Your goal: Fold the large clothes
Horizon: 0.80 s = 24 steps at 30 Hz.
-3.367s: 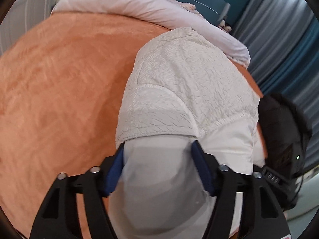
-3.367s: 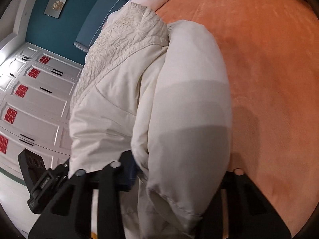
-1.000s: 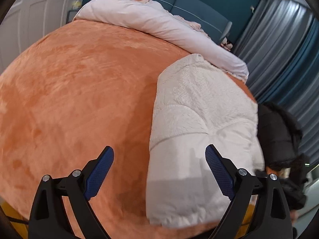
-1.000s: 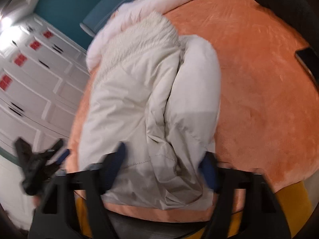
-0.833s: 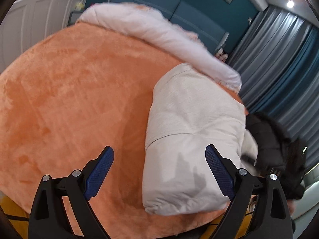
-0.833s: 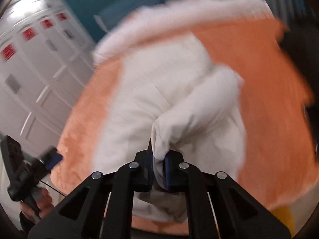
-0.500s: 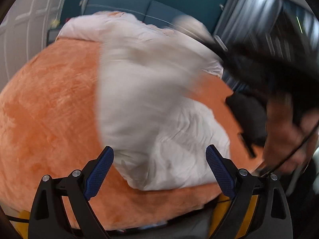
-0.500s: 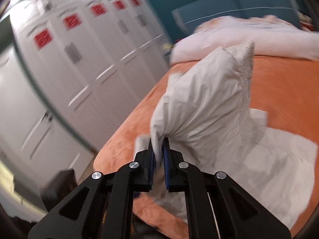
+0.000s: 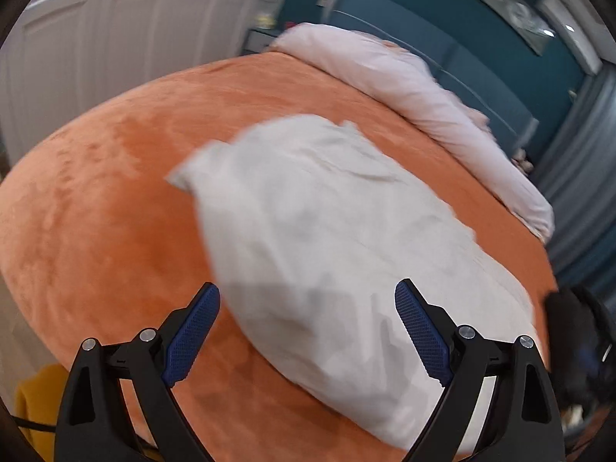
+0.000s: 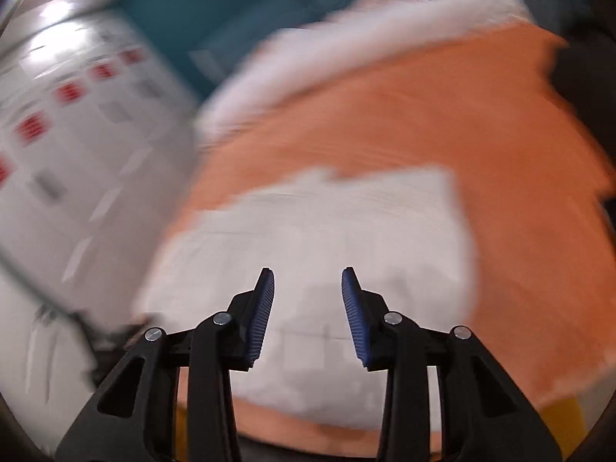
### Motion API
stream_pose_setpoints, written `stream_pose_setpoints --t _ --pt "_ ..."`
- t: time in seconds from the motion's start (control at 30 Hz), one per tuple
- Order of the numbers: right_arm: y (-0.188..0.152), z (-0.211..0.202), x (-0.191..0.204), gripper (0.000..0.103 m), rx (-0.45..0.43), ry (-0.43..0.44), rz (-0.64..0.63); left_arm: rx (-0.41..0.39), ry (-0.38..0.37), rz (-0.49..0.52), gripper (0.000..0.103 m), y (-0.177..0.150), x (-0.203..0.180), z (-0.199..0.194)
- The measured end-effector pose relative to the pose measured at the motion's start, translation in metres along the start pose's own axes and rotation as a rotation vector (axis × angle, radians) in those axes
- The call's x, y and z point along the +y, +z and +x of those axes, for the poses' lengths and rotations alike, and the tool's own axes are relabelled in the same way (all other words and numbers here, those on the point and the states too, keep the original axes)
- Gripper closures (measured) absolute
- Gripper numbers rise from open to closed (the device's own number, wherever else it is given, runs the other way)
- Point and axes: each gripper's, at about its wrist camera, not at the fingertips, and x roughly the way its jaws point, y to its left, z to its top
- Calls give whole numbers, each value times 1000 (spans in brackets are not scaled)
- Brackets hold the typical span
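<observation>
Both tongs (image 9: 307,331) (image 10: 308,317) are black, angular frames with silver screws and ribbed blue pads (image 9: 191,333).

I'm in a home bedroom: bed w/ orange blanket (image 9: 115,192), rolled duvet (image 9: 404,81), white wardrobe doors (image 9: 115,30), curtains (image 9: 577,161).

Open orange bed around a white garment

From the left wrist view the orange blanket (image 9: 115,200) lies bare from 8 to 11 o'clock; the white garment (image 9: 327,238) fills the centre, a rolled pale duvet (image 9: 415,88) bars 1 o'clock, a dark bundle (image 9: 573,327) sits at 4.
</observation>
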Motion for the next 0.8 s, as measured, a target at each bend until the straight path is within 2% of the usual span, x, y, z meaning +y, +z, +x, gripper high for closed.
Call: stream_pose_setpoints --t 0.03,0.1,0.13,0.2,0.3,0.33,0.37,0.4,0.43,0.47,0.5,0.6,0.67,0.7,0.73,0.77,0.8 --pt "-3 7 -21 65 -11 -90 37 -18 21 -3 12 4 6 4" --pt "-6 25 -49 52 3 -154 99 -26 62 -32 12 19 21 21" --pt "-5 32 -54 44 15 -151 121 -10 71 -65 12 26 30 34" --pt "-5 58 -67 43 71 -103 177 20 60 -119 7 32 44 50" --pt "-4 105 -69 37 172 -86 218 124 -33 -260 6 32 65 81" --pt "-3 119 -66 42 190 -70 232 149 -68 -305 12 29 69 88" --pt "3 126 -58 56 194 -76 221 156 -100 -323 21 28 68 89" --pt "13 127 -46 67 196 -96 163 157 -143 -315 57 27 66 88" --pt "26 119 -29 84 173 -105 79 159 -180 -290 78 27 60 82" --pt "37 104 -9 89 130 -99 6 149 -188 -254 82 28 56 74" --pt "48 87 7 91 80 -82 -63 126 -201 -219 87 28 50 61" --pt "69 50 45 90 -36 -62 -220 112 -226 -159 89 15 41 28" --pt "69 55 48 82 -58 -115 -270 131 -175 -178 88 -3 46 26" --pt "65 76 38 78 -17 -183 -276 140 -123 -196 84 -14 52 32" --pt "60 104 19 73 59 -254 -246 146 -96 -208 75 -19 54 39" --pt "54 127 0 70 136 -313 -200 156 -69 -245 71 -27 62 46" --pt "47 143 -20 63 207 -345 -138 154 -66 -277 60 -30 67 47"
